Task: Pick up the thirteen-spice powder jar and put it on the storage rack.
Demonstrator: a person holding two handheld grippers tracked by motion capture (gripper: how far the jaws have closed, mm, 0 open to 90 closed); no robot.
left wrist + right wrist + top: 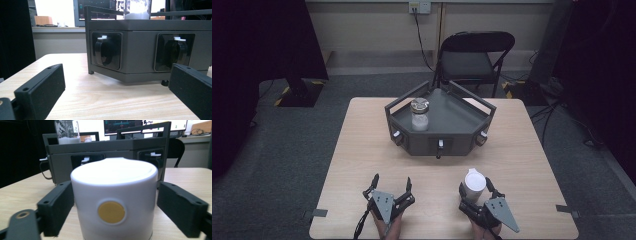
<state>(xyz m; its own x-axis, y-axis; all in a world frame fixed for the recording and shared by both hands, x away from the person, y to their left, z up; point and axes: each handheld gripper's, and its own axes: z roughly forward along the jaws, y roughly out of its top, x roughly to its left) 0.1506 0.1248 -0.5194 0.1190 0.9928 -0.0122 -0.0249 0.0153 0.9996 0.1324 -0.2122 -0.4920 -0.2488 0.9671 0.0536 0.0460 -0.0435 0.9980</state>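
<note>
The desk (pixel 362 150) carries a grey tray-like stand (pixel 447 135) toward twelve o'clock, with a glass jar (pixel 420 115) of white powder standing on its deck at about ten o'clock of that deck; the white cup (pixel 474 184), the thing in hand, stands upright on the desk near five o'clock, well apart from the stand; the right hand-held gripper (pixel 476 189) brackets it, the left jaw touching or all but touching the wall, the right jaw with a gap to it, so it looks not yet clenched; to grasp well, I judge, centre the cup between the pads, close evenly at mid-height so it neither tips nor slides, then lift straight; the left hand-held gripper (pixel 392 184) rests at seven o'clock, released, jaws wide and empty, pointing at the stand.
</note>
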